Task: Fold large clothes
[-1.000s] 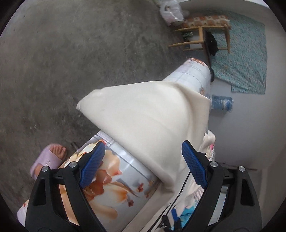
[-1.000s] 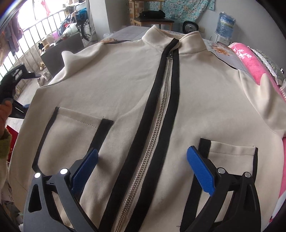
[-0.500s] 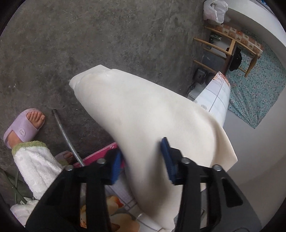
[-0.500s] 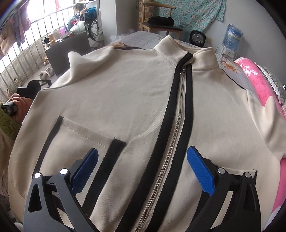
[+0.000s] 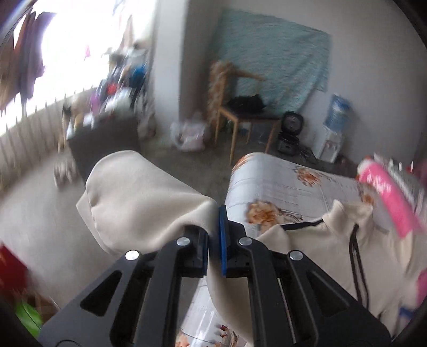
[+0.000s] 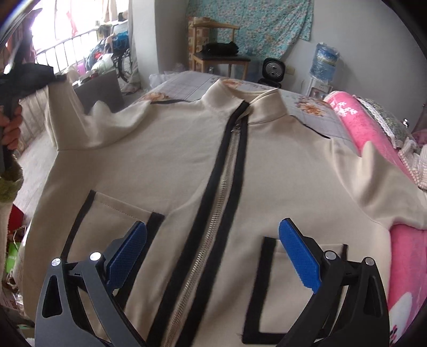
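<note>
left tongs (image 5: 213,235) clamped on the jacket (image 6: 213,173) sleeve (image 5: 138,194) at our 10 o'clock, right tongs (image 6: 213,253) wide and empty over the hem. jacket lies flat on the bed (image 5: 293,181); no fold made yet.

Ahead of you a wooden chair (image 6: 213,50) stands against the far wall with a dark bundle (image 6: 220,48) lying on its seat, and a turquoise floral cloth (image 6: 253,18) hangs on the wall behind it. To the chair's right you have a small black fan (image 6: 272,70) on the floor, then a water dispenser (image 6: 321,73) topped with a blue bottle. The bed you work over wears a pale sheet (image 5: 288,181) printed with orange flowers, and a pink blanket (image 6: 365,128) lies rolled along its right edge. To your left, a railing (image 6: 64,53) runs under a bright window, a dark cabinet (image 5: 104,144) stands near it, and a white plastic bag (image 5: 188,133) sits on the grey floor
</note>
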A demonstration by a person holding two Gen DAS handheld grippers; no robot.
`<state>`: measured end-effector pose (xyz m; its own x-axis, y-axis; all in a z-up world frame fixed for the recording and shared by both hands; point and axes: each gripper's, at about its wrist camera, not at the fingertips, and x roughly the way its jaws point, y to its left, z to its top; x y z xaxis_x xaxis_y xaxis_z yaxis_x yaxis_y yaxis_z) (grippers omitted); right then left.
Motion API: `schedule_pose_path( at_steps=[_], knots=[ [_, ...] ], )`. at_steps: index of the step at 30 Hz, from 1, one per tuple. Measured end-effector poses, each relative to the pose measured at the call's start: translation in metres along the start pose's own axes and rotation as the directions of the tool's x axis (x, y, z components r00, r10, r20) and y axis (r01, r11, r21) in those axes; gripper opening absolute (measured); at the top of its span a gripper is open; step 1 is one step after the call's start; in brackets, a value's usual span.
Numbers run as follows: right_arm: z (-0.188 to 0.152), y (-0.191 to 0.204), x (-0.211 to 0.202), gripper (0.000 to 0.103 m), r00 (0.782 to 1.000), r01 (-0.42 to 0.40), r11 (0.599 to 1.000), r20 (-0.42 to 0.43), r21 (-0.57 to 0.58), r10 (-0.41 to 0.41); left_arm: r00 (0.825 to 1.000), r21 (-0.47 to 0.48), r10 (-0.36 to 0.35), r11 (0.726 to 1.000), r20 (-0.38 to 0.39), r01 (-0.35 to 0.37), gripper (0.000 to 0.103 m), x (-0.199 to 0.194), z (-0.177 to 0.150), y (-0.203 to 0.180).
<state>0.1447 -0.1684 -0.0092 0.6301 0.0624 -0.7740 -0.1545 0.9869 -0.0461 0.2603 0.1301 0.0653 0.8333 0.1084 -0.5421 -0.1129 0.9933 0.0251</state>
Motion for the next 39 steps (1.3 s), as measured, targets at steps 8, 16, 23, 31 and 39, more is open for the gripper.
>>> schedule_pose_path(
  at_steps=[8,16,23,31,39],
  knots=[
    [-0.027,-0.055,-0.043,0.097,0.995,0.097,0.989,0.013,0.114,-0.099,0.972,0.482,-0.138,0.850,-0.188,0.214,0.030,-0.039,-0.112,-0.170],
    [-0.044,-0.114,-0.054,0.097,0.998,0.062,0.964,-0.034,0.259,-0.055,0.892,0.251,-0.271,0.893,-0.363,0.374,0.055,-0.023,-0.160,-0.133],
    [0.016,-0.149,-0.026,0.097,0.977,-0.206,0.895,0.033,0.396,0.211,0.914,0.146,-0.277,0.933,-0.297,0.330,0.055,-0.027,-0.144,-0.098],
    [0.130,-0.170,0.111,0.090,0.978,-0.089,0.906,-0.137,0.413,0.159,0.894,0.014,-0.250,0.961,-0.371,0.275,0.040,0.008,-0.153,-0.078],
    [0.141,-0.170,0.180,0.038,0.903,-0.133,0.912,-0.332,0.387,0.272,0.896,-0.020,-0.291,0.953,-0.337,0.302,0.041,0.002,-0.161,-0.066]
  ],
)
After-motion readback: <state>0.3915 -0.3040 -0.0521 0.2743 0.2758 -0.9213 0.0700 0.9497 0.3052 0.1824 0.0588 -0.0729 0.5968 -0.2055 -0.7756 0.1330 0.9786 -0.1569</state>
